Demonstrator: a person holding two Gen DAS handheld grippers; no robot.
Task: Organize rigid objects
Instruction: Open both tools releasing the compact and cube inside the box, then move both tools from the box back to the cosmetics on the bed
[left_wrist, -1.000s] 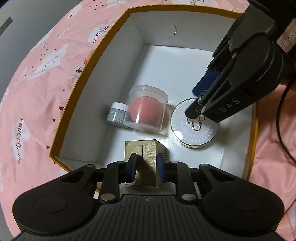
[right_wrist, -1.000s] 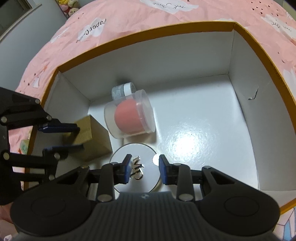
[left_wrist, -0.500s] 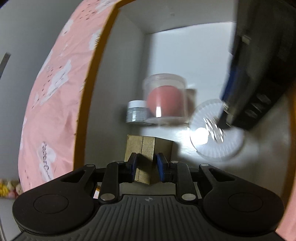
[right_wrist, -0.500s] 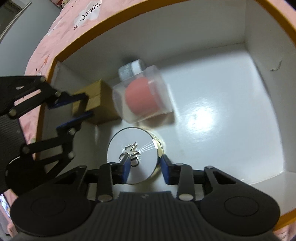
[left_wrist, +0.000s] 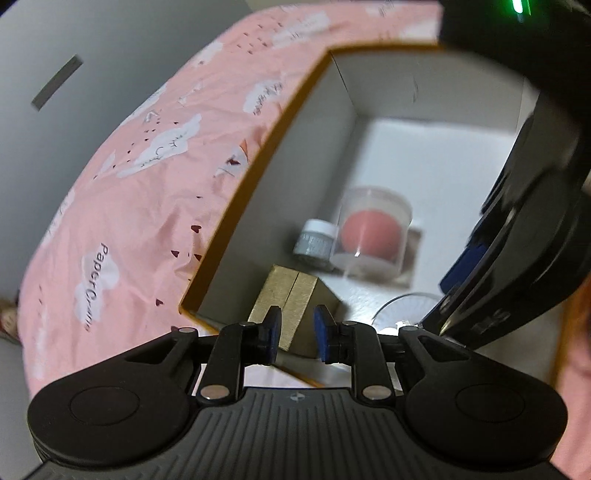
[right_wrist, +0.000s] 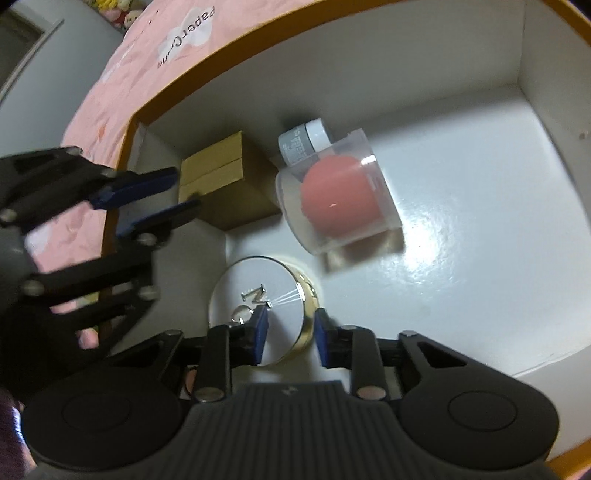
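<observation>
Inspection of my two grippers over the white storage box (right_wrist: 424, 96), which has an orange rim and sits on a pink cloud-print bedsheet (left_wrist: 129, 206). Left gripper (left_wrist: 297, 332): it points down into the near left corner of the storage box, where the gold carton (left_wrist: 291, 291) stands on the floor against the side wall. The left wrist view places the carton directly beyond the two blue pads. The right wrist view shows the fingertips just reaching the carton's outer edge. I cannot tell from either view whether the pads are pressing on it or have let go. Right gripper (right_wrist: 290, 332): it hangs over the round compact (right_wrist: 258, 284), which lies flat on the box floor with its silver lid up and its gold rim showing. The jaws are opening. One pad sits above the lid and the other just beside the gold rim, so the compact is only partly between them and is not clamped. Other contents: a clear tub holding a pink sponge (right_wrist: 340, 199) lies on its side near the middle of the floor. A small grey jar (right_wrist: 299, 144) sits just behind it, touching or nearly touching, near the long wall. The carton, jar, tub and compact are grouped at one end, and the rest of the floor is bare and glossy.
</observation>
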